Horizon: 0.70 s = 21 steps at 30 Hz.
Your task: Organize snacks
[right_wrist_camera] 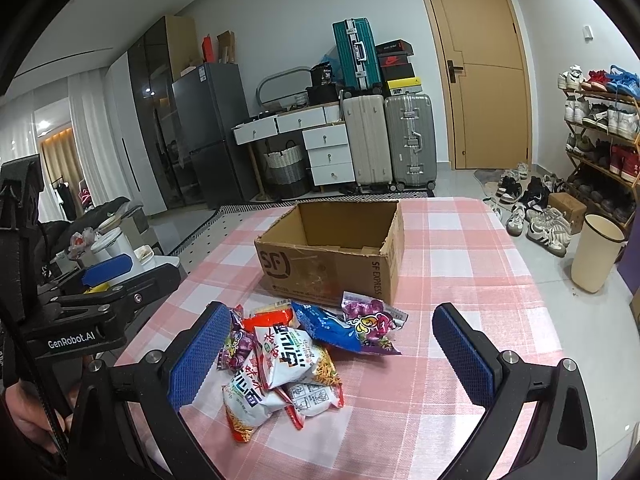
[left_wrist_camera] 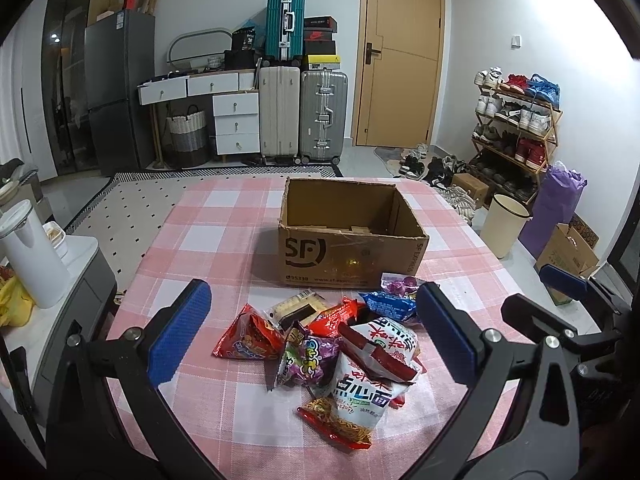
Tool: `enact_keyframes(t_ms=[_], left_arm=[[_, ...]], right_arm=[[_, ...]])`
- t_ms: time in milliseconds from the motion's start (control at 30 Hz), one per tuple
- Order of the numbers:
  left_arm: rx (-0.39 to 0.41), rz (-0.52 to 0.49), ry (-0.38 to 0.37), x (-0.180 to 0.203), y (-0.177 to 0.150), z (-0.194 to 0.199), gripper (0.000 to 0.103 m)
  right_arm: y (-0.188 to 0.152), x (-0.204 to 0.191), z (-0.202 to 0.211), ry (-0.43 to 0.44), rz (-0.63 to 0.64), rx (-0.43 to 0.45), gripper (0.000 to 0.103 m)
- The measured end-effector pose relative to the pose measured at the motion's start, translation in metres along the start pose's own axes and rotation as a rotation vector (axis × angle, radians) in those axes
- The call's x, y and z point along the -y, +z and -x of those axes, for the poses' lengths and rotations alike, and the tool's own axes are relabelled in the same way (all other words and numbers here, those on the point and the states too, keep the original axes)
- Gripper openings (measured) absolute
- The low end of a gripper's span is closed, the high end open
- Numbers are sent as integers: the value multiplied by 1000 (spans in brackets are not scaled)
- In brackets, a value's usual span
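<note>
We read "SF" on the front of the cardboard box (left_wrist_camera: pixel 340 254), with "95338" and a web address beneath it, and "SF EXPRESS" down its side. The left claw (right_wrist_camera: pixel 106 266) body says "GenRobot.AI". The white noodle snack packet (left_wrist_camera: pixel 362 392) carries large Chinese characters, "点心面". A black carton (left_wrist_camera: pixel 244 42) shows "36".

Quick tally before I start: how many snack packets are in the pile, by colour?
White noodle packets: 3
Purple packets: 2
Red packets: 2
Blue packet: 1
Clear cracker packet: 1
Total: 9 showing; the pile overlaps, so more may be hidden.
</note>
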<state>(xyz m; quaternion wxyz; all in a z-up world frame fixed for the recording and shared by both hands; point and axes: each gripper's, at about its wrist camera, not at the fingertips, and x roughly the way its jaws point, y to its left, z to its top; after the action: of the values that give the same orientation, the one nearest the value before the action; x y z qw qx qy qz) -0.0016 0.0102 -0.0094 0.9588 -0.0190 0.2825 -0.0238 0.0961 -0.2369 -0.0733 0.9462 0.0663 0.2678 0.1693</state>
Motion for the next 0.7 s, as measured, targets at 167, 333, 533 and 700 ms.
enact_keyframes(t_ms=[167, 333, 533, 700], left_arm=[[-4, 6, -6, -1, -1, -1, 102], [-10, 6, -2, -3, -2, -3, 102], [-14, 9, -7, -5, -4, -4, 102], [-18, 12, -25, -4, -6, -5, 102]], right_arm=[[0, 1, 1, 1, -5, -2, 103], [1, 1, 3, 5, -15, -1, 103], [2, 1, 5, -2, -14, 8, 103], [2, 1, 5, 2, -17, 5, 103]])
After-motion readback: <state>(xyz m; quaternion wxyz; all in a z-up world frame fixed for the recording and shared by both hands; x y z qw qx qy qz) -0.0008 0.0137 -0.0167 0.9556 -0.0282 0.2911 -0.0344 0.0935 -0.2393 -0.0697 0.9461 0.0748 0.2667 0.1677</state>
